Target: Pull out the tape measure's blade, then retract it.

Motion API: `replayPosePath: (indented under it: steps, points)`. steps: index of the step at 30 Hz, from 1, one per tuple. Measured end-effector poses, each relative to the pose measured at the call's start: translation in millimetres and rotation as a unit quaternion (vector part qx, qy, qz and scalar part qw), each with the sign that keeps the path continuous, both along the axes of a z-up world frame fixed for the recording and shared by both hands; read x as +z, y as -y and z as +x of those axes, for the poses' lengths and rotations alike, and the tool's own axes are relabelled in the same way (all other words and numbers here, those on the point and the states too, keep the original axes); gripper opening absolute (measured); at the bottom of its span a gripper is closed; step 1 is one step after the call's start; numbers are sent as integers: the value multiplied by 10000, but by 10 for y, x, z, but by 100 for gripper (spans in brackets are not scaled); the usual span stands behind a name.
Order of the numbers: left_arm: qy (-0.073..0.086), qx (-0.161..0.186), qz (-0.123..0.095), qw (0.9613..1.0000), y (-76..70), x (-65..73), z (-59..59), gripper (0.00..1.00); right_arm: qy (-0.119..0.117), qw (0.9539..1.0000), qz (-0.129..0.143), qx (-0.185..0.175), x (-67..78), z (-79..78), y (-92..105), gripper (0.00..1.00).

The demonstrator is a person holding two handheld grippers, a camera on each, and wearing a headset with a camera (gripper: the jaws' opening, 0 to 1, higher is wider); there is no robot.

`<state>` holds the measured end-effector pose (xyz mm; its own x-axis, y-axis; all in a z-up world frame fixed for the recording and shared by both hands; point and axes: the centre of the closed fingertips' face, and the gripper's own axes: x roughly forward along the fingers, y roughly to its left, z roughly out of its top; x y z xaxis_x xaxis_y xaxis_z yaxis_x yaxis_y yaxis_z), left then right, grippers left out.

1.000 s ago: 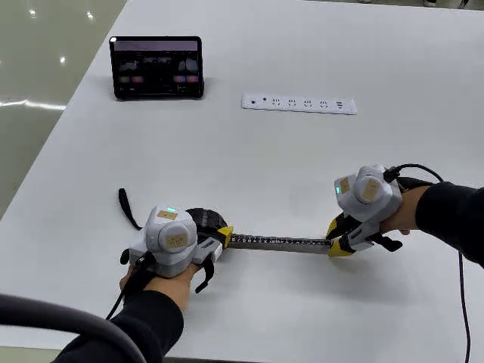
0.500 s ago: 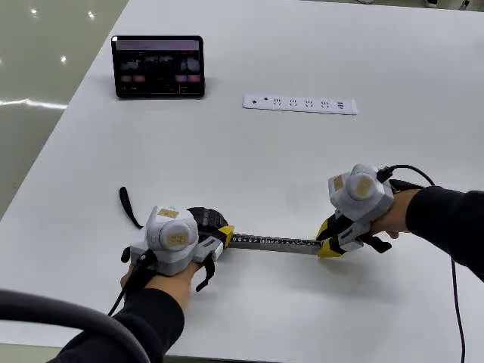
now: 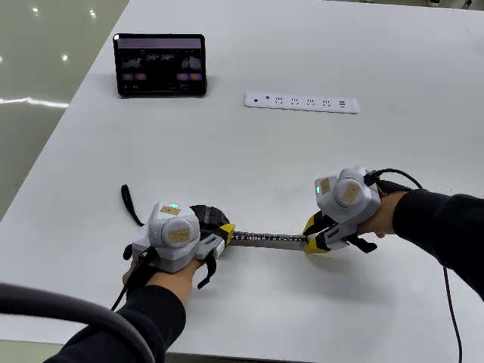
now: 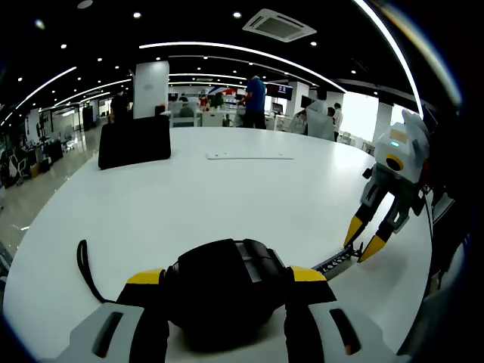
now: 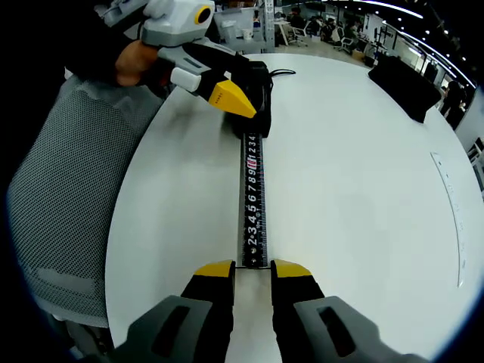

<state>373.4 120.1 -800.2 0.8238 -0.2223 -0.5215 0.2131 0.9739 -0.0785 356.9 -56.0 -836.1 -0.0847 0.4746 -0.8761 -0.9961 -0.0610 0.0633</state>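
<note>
The black tape measure case point(image 3: 209, 219) point(image 4: 225, 291) lies on the white table, with my left gripper point(image 3: 218, 240) point(image 4: 225, 275) shut on its sides. Its blade point(image 3: 268, 240) point(image 5: 253, 198) runs a short way out to the right, flat along the table. At the blade's tip, my right gripper point(image 3: 311, 242) point(image 5: 253, 269) is shut on the end hook. From the right gripper view the case point(image 5: 259, 89) and one yellow fingertip point(image 5: 229, 98) of the left gripper sit at the far end of the blade. In the left gripper view the right gripper point(image 4: 364, 240) stands at the right.
A dark tablet point(image 3: 159, 64) stands at the back left and a white power strip point(image 3: 301, 102) lies behind the work. A black wrist strap point(image 3: 128, 203) trails left of the case. The table's near edge point(image 3: 318, 355) runs just below both hands.
My right gripper has moved left toward the case with the blade's end in it, so the exposed blade is shorter. The left gripper and case have stayed put.
</note>
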Motion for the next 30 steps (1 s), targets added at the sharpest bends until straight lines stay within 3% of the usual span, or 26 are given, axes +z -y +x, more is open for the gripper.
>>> replayPosePath:
  steps: [21, 26, 30]
  points:
    - [-43, 24, -30, 10000, 0, -7, 3, 58, 400, 9990, 166, 146, -11, 20, -144, 15]
    - [-40, 20, -30, 10000, -2, -12, 6, 58, 177, 9993, 301, -145, -12, 32, -164, 15]
    - [-37, 23, -34, 10000, -4, -22, 13, 58, 145, 9991, 308, -243, -23, 40, -172, 16]
